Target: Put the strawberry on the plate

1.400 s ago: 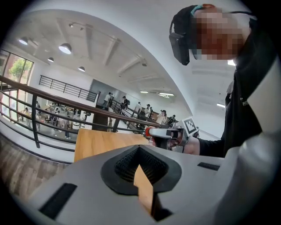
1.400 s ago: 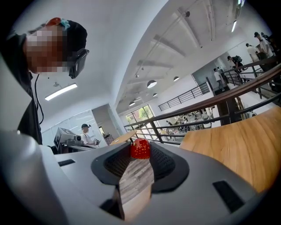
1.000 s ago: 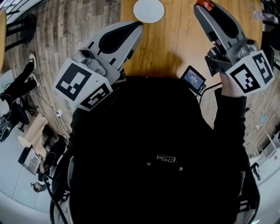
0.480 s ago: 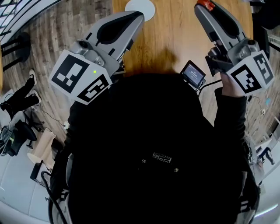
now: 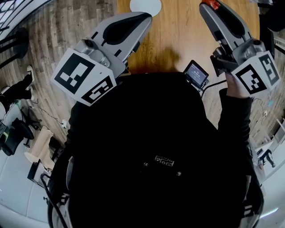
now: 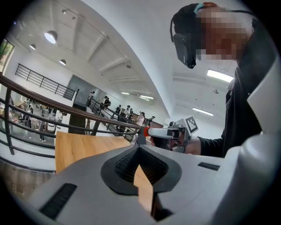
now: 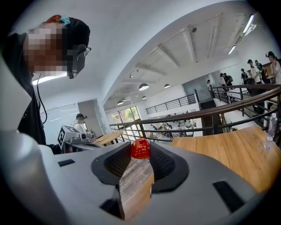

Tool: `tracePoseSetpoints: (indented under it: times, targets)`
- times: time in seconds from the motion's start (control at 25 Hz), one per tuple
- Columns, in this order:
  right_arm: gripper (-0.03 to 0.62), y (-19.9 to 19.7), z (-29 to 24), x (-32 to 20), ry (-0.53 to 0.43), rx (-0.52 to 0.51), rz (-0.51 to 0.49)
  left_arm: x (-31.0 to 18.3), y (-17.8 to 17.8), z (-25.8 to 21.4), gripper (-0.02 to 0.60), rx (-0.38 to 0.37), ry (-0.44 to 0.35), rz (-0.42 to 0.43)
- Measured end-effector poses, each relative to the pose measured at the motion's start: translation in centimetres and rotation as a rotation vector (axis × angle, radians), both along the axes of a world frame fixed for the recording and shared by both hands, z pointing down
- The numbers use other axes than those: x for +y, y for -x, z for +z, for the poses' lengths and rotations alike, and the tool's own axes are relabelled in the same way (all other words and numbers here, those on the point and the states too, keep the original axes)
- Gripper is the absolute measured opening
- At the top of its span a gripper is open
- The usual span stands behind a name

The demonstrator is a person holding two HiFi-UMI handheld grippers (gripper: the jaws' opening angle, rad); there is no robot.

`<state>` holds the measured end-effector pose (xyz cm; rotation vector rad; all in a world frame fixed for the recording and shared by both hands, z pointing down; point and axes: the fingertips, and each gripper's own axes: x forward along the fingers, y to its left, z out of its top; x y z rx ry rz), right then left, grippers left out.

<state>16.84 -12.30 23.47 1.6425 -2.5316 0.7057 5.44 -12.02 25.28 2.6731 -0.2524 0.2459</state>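
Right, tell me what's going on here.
A person holds a hand-held gripper in each hand over a wooden table. The right hand-held gripper is clamped on a strawberry at its tips. The left hand-held gripper is shut with nothing in it. The white plate sits on the table farther ahead, and the strawberry is not on it yet.
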Motion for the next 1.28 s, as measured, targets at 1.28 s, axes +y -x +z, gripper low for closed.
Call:
tracePoseSetpoints:
  times: [1.28]
  targets:
    - [0.141, 4.0, 10.7, -4.3, 0.207, 0.089, -0.173, 4.1, 3.4, 1.1, -0.002, 0.056, 0.056, 0.057]
